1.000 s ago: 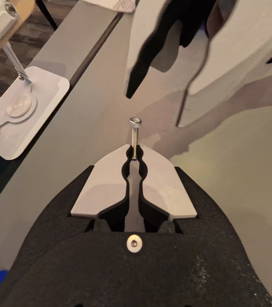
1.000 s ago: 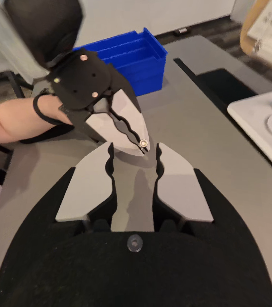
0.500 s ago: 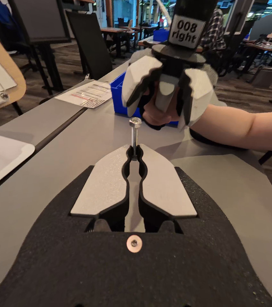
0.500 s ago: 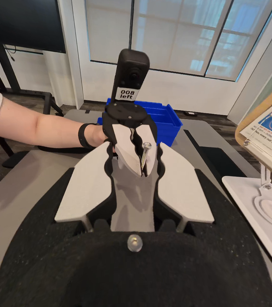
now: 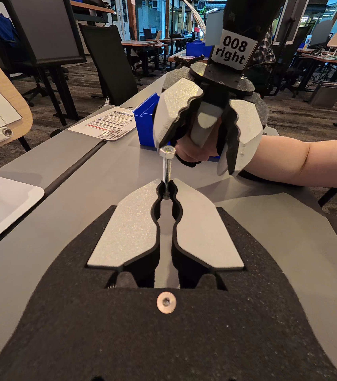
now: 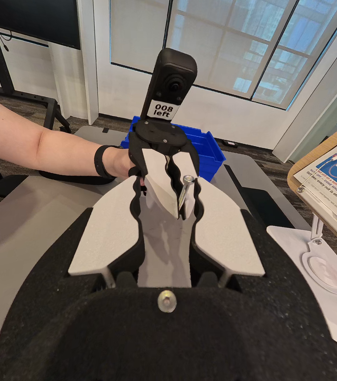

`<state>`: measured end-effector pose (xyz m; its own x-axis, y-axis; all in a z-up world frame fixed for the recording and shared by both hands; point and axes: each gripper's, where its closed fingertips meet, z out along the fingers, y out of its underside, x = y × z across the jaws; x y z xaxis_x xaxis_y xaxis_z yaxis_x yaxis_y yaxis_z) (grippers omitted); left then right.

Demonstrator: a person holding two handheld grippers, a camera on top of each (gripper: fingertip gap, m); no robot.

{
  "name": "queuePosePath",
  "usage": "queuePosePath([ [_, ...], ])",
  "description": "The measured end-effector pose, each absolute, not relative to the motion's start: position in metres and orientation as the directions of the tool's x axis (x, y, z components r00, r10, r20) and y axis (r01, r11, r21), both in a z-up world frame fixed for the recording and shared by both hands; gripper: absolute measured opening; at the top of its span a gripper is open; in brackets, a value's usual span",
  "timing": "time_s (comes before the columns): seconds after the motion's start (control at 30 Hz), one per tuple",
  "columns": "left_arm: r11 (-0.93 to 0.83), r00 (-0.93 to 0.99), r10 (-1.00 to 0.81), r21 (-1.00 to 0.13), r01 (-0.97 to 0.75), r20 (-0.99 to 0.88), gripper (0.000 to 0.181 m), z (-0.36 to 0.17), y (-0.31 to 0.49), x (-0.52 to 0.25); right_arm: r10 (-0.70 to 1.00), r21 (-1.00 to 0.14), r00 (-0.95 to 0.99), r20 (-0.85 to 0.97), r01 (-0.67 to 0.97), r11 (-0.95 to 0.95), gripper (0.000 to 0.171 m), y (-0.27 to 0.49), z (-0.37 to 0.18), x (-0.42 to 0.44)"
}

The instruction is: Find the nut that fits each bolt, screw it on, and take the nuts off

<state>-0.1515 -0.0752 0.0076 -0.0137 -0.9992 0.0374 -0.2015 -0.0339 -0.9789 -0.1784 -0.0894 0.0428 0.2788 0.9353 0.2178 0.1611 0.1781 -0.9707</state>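
My left gripper (image 5: 167, 182) is shut on the lower end of a silver threaded bolt (image 5: 166, 169), which stands upright out of the fingertips. A hex nut (image 5: 167, 151) sits at the bolt's top end. My right gripper (image 5: 193, 158) is open and faces the left one, with one fingertip (image 5: 162, 142) right beside the nut. In the right wrist view, my right gripper (image 6: 166, 181) brackets the left gripper (image 6: 179, 216), and the bolt (image 6: 184, 193) leans close to the right finger (image 6: 221, 226). I cannot tell whether the finger and the nut touch.
A grey table (image 5: 81, 185) lies under both grippers. A blue bin (image 5: 145, 125) stands behind them and also shows in the right wrist view (image 6: 206, 152). A printed sheet (image 5: 105, 123) lies near the bin. A sign board on a white stand base (image 6: 307, 257) stands at the table's side. About 4 centimeters separates my left fingertips from my right.
Both grippers have tipped up from looking down at the table to level. The right gripper has come closer to the held bolt, so that its open fingers now bracket the bolt's top end.
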Motion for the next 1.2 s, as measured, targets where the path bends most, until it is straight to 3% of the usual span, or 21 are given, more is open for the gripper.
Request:
queuePosePath([
  [1.2,-0.051,-0.034,-0.998,-0.975,-0.218,0.060,0.004,0.0079,-0.0793,-0.1516,0.916,-0.953,0.293,0.274,0.210,0.218,0.042,-0.0886,0.0420,-0.1755],
])
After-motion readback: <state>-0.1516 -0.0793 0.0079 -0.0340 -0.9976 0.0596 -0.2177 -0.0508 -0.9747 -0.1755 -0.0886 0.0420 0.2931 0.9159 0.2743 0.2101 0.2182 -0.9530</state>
